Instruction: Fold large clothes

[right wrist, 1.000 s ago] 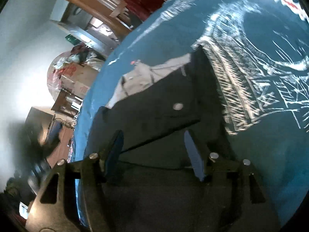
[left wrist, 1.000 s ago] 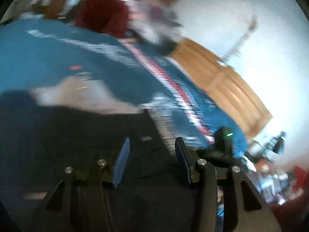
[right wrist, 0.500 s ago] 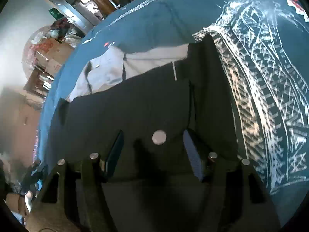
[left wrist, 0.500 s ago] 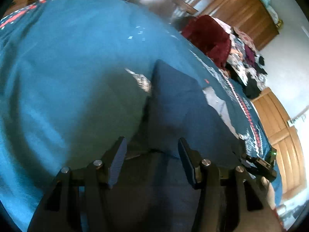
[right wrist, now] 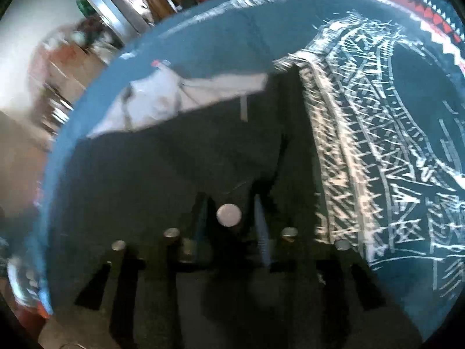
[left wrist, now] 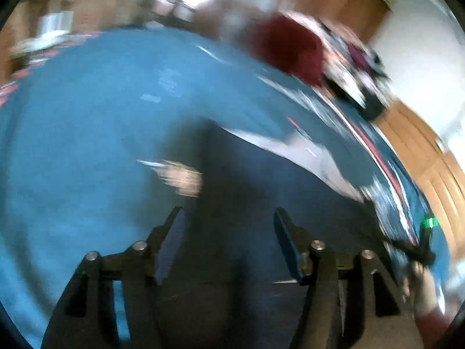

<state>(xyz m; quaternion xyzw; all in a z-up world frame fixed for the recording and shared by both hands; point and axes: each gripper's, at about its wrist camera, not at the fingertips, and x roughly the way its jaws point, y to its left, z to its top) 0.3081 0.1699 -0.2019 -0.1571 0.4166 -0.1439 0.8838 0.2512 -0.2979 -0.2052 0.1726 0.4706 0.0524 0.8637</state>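
Dark garment [right wrist: 180,180], under right gripper [right wrist: 229,218]

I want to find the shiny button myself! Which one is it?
Look at the big blue bedspread with white line patterns. On it lies a dark garment with pale lining. The button is the small round silver disc between the fingers of the right gripper, the only shiny spot on that dark cloth.
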